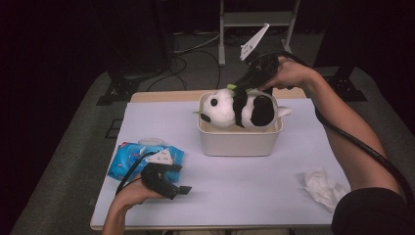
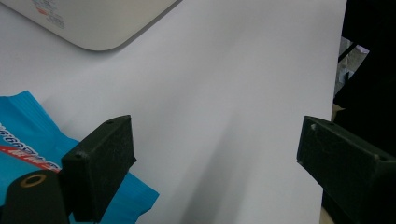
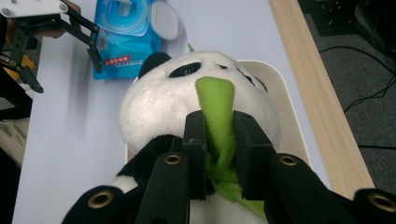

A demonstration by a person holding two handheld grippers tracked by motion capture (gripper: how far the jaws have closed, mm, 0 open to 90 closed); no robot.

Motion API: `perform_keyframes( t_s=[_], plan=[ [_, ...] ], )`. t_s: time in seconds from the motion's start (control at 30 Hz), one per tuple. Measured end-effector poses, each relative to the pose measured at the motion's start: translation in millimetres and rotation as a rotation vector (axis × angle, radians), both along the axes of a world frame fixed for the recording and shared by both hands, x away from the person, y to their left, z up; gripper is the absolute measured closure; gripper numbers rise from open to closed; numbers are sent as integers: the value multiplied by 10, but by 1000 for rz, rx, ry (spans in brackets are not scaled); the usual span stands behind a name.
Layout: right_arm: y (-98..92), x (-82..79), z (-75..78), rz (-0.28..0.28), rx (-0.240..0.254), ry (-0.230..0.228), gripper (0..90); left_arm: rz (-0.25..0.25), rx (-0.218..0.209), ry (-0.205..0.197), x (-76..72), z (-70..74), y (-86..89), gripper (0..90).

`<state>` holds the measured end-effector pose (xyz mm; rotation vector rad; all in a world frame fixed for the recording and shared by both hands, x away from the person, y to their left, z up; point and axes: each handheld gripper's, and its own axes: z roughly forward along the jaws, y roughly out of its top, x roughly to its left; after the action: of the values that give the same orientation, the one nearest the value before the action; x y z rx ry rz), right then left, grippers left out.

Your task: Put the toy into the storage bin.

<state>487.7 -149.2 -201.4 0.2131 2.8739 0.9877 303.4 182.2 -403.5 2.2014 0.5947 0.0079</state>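
One plush panda (image 1: 240,108), one cream tub (image 1: 239,141), one blue wipes pack (image 1: 128,157), one crumpled tissue (image 1: 323,187), two claws

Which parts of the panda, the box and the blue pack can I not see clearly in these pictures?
- Panda toy: its lower body is hidden in the box, high view.
- Green leaf: its base is covered by the right gripper, right gripper view.
- Blue pack: print too small, high view; cut by the edge, left gripper view.

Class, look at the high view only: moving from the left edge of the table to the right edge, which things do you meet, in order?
Blue plastic wet-wipe packet → left gripper, lying open on the table → cream plastic tub holding the black-and-white plush panda → crumpled white tissue.
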Motion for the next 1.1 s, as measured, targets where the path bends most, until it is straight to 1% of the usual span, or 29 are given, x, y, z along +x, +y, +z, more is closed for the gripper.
perform_keyframes(
  t_s=[0.1,0.2,0.27,0.33,0.4,0.43,0.5,0.67,0.73,0.8,0.87,1.03,1.1],
  plan=[
    [35,42,-80,-1,-23,7,754,0,-2,1,-2,-7,5,106],
    [59,81,-172,-3,-40,13,753,-16,2,1,-8,-16,-6,106],
    [60,98,-221,-3,-41,19,754,-23,3,3,-16,-19,-23,106],
    [61,108,-299,-1,-39,34,753,-20,8,-1,-14,-23,-30,106],
    [62,114,-362,-10,-42,42,753,-19,6,0,-17,-21,-25,106],
    [60,116,-416,-8,-36,54,753,-16,1,1,-21,-20,-25,106],
    [55,122,-470,-14,-28,61,753,-16,1,-3,-24,-15,-21,106],
    [42,121,-585,-16,-18,69,752,-13,5,2,-22,-24,-18,106],
    [34,125,-630,-23,-22,76,752,-12,4,4,-18,-26,-21,106],
    [25,129,-682,-19,-16,81,751,-14,3,4,-16,-33,-24,106],
    [24,132,-730,-27,-18,87,751,-16,8,9,-14,-44,-31,106],
    [25,127,-855,-31,-20,100,749,-18,8,6,-16,-43,-33,106],
    [18,121,-905,-33,-19,105,748,-22,9,12,-20,-55,-39,106]
  ],
)
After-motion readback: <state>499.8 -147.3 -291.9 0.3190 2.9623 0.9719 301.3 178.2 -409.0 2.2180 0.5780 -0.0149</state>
